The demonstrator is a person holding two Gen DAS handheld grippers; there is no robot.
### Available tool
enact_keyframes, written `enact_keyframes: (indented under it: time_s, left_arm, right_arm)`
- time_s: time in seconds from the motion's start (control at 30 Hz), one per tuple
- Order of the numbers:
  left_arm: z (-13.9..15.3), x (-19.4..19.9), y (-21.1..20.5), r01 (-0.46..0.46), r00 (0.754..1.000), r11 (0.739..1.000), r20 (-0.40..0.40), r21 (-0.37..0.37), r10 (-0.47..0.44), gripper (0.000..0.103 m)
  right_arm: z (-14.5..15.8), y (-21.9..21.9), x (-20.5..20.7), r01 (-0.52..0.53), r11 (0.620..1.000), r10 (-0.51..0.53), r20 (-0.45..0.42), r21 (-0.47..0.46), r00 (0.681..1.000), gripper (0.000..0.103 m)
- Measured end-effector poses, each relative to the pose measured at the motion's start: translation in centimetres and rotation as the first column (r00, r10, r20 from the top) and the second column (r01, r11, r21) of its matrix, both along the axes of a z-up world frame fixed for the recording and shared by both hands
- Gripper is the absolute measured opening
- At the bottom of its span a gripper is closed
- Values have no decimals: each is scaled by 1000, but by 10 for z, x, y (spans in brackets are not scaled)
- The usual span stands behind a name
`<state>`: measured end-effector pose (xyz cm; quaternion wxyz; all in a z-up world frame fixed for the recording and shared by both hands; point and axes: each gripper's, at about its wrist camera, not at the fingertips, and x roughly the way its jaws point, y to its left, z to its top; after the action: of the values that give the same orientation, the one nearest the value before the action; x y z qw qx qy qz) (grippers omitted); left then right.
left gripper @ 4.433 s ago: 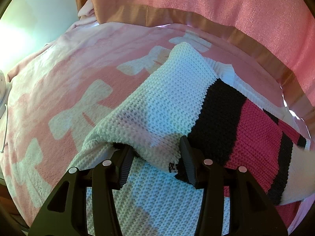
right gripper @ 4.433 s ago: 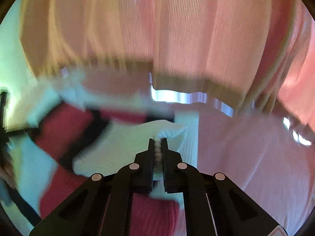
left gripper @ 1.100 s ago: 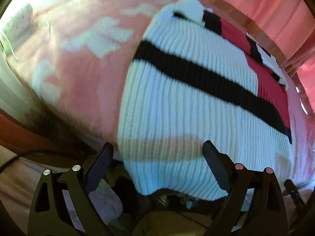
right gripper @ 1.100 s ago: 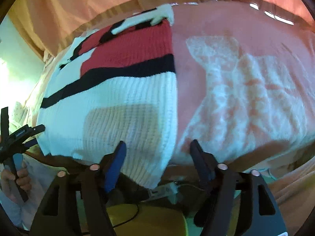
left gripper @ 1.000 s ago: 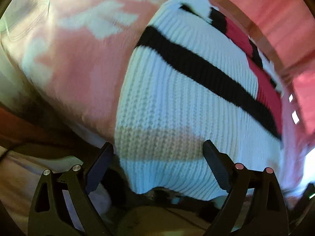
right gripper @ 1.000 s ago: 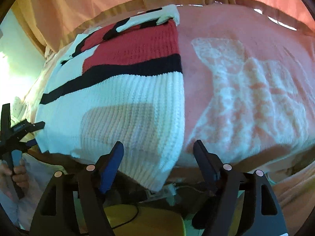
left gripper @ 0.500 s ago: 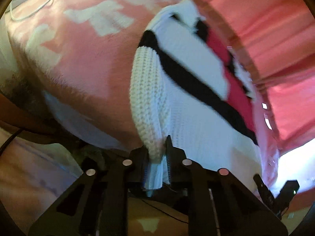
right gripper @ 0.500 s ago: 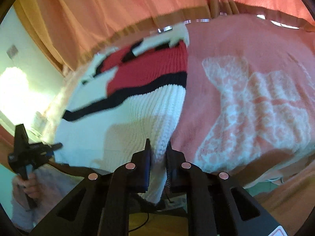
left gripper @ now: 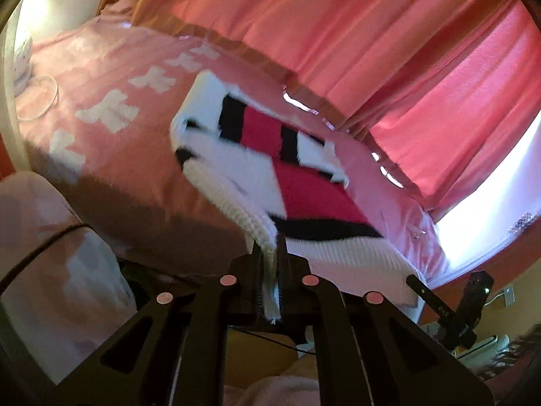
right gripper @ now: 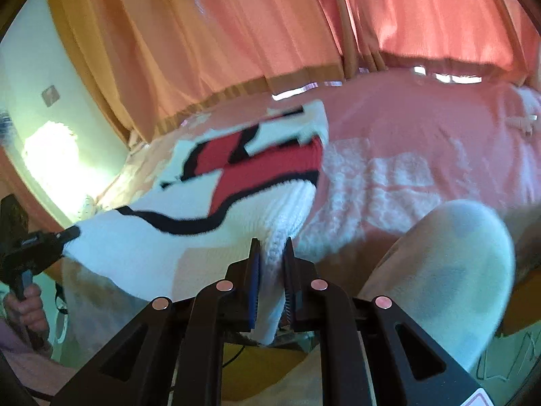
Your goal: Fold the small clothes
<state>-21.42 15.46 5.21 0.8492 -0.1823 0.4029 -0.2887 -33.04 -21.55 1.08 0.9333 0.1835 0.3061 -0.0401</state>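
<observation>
- Left gripper [left gripper: 269,253]: fingers clamped on the white hem corner of the sweater [left gripper: 304,199], knit bunched between the pads.
- Right gripper [right gripper: 271,253]: fingers clamped on the other hem corner of the same sweater [right gripper: 189,237].
- Sweater: white, red and black knit; hem end raised off the bed [left gripper: 111,169] between both grippers, far end resting on the pink blanket with white bows.
- Left gripper also shows at the left edge of the right wrist view [right gripper: 69,235], held in a hand [right gripper: 25,308].
- Pink curtains [left gripper: 372,50] hang behind the bed.
- White cable [left gripper: 47,98] lies near the bed's far-left corner.
</observation>
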Motion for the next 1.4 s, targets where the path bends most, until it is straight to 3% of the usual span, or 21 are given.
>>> enact_keyframes:
  time_s: [0.03, 0.07, 0.17, 0.3, 0.43, 0.53, 0.6, 0.67, 0.73, 0.8, 0.83, 0.87, 0.93, 1.03, 1.13, 1.23, 1.3, 1.33, 1.37, 1.4]
  left_arm:
    - [5, 3, -4, -1, 1000, 1000, 15, 2, 1, 6]
    - [10, 7, -5, 5, 1000, 1000, 28, -3, -5, 6]
    - [26, 37, -17, 25, 997, 1000, 78, -8, -24, 6]
    - [47, 114, -41, -38, 978, 997, 209, 60, 24, 6]
    - [42, 215, -61, -161, 964, 978, 236, 134, 126, 6]
    - [12, 302, -81, -235, 967, 945, 156, 229, 202, 7]
    - [-18, 352, -92, -228, 974, 930, 67, 288, 217, 8]
    - [-51, 387, -100, -189, 978, 921, -23, 341, 209, 11]
    - [-63, 387, -99, -178, 979, 916, -28, 360, 201, 13]
    - [-65, 376, -98, -175, 984, 908, 27, 380, 178, 17]
    - [-63, 370, -98, -181, 983, 903, 45, 389, 177, 29]
    - [-60, 362, -98, -190, 982, 902, 75, 388, 175, 50]
    - [-56, 353, -97, -220, 975, 896, 128, 385, 184, 75]
    - [-53, 350, -93, -253, 965, 879, 166, 403, 202, 78]
    - [-64, 364, -86, -258, 966, 875, 101, 409, 238, 82]
    - [-82, 380, -81, -217, 970, 903, -22, 371, 243, 80]
    - [-87, 386, -87, -194, 973, 911, -44, 364, 225, 69]
    - [-89, 388, -92, -169, 979, 914, -46, 368, 200, 52]
    - [-90, 390, -96, -157, 981, 911, -44, 382, 188, 31]
    - [-88, 389, -101, -157, 983, 900, -25, 407, 183, 20]
  right_arm:
    - [7, 1, -1, -2, 1000, 3, 21, -8, 1000, 11]
    - [16, 1, 2, -11, 1000, 12, 55, -17, 998, 4]
    - [41, -6, 27, -27, 998, 36, 145, -61, 989, 4]
    - [67, -34, 97, -4, 991, 35, 231, -137, 972, 4]
    - [72, -79, 203, -8, 994, 28, 186, -108, 982, 4]
    - [52, -109, 280, -15, 996, 23, 92, -93, 996, 6]
    - [30, -129, 322, 17, 995, -15, 14, -94, 1000, 15]
    - [15, -142, 340, 42, 993, -44, -20, -109, 999, 15]
    - [8, -144, 336, 39, 991, -39, -3, -128, 999, 29]
    - [4, -138, 326, 27, 987, -25, 17, -157, 1000, 52]
    - [2, -134, 324, 13, 985, -10, 21, -170, 1000, 54]
    - [-2, -127, 324, -22, 984, 26, 17, -175, 1000, 55]
    - [-12, -115, 331, -90, 979, 90, -5, -183, 996, 60]
    - [-33, -96, 349, -148, 953, 127, -95, -264, 987, 62]
    - [-51, -89, 371, -174, 938, 141, -131, -298, 981, 62]
    - [-65, -94, 386, -159, 952, 114, -177, -263, 978, 62]
    - [-72, -95, 394, -153, 962, 109, -199, -225, 974, 58]
    - [-73, -94, 395, -153, 963, 109, -200, -220, 974, 49]
    - [-72, -90, 396, -164, 962, 120, -199, -220, 973, 8]
    - [-69, -87, 394, -172, 961, 132, -189, -215, 973, 7]
